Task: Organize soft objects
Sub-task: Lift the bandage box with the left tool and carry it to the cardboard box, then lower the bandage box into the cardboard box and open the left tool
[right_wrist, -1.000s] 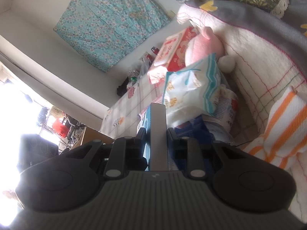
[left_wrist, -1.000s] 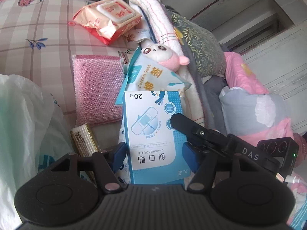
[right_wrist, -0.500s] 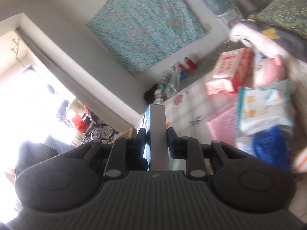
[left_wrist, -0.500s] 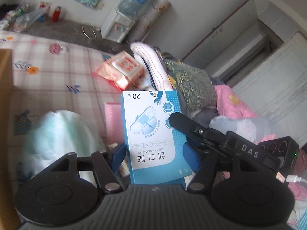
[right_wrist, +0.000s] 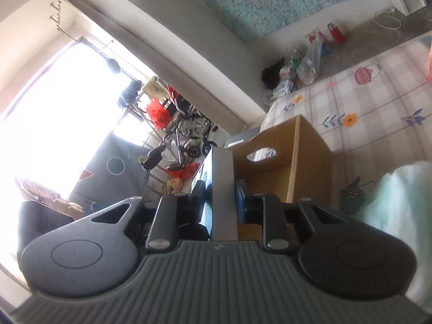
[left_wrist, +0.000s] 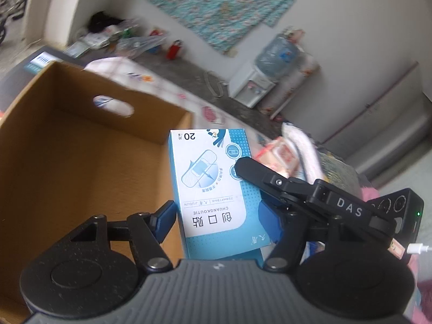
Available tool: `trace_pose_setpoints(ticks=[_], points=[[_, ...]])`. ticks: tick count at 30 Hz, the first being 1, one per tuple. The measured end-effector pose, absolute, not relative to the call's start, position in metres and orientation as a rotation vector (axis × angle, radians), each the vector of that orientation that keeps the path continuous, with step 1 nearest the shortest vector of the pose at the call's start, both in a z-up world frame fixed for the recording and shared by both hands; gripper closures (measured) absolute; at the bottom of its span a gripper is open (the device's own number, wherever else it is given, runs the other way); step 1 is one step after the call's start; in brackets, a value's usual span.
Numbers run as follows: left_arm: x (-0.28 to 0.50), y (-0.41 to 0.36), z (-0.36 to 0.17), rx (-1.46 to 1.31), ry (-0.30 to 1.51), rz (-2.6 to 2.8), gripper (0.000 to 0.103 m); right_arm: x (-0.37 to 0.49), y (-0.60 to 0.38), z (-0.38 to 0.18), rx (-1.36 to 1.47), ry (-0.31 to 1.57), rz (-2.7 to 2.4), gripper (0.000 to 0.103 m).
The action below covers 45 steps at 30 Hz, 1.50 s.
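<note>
Both grippers meet on 1 blue bandage box (left_wrist: 216, 194): the right gripper (right_wrist: 221, 197) pinches its thin sides between blue pads (right_wrist: 241, 202), while the left gripper (left_wrist: 216, 216) stands spread, its fingers either side of the box's printed face, marked 20; contact cannot be told. An open cardboard carton (left_wrist: 67, 140) with a handle slot lies at 9 o'clock of the box. A water dispenser (left_wrist: 253, 86) stands at 1 o'clock.
</note>
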<state>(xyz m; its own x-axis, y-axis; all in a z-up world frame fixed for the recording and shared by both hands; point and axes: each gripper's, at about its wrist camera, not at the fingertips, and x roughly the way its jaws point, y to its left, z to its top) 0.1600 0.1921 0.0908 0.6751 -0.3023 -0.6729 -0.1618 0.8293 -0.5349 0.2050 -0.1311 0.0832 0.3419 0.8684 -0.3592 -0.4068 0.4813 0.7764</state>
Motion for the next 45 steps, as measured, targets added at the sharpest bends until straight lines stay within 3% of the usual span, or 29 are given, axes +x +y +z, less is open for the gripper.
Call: trace_pose_setpoints(ticks=[6,10,20,23,25,26,45], points=[[0.194,0.236,0.064,-0.622,0.889,-0.024,0.036,0.221,-0.070,0.063,0.619,0.941,0.886,0.078],[0.227,0.253,0.042,-0.601,0.954,-0.022,0.035,0.244,-0.047,0.053,0.497,0.902,0.816,0.075],[0.265,0.266,-0.028,-0.547,1.133,0.094,0.036,0.251,-0.096,0.042,0.412,0.844,0.743,0.073],[0.273,0.263,-0.040,-0.521,1.184,0.101,0.046,0.248,-0.113,0.037,0.427,0.854,0.737,0.073],[0.279,0.258,-0.049,-0.516,1.245,0.078,0.066,0.246,-0.124,0.033,0.443,0.862,0.731,0.073],[0.281,0.256,-0.053,-0.519,1.267,0.069,0.068,0.245,-0.128,0.030,0.452,0.866,0.727,0.073],[0.300,0.232,-0.044,-0.441,1.146,0.156,0.066,0.249,-0.171,0.002,0.545,0.899,0.668,0.072]])
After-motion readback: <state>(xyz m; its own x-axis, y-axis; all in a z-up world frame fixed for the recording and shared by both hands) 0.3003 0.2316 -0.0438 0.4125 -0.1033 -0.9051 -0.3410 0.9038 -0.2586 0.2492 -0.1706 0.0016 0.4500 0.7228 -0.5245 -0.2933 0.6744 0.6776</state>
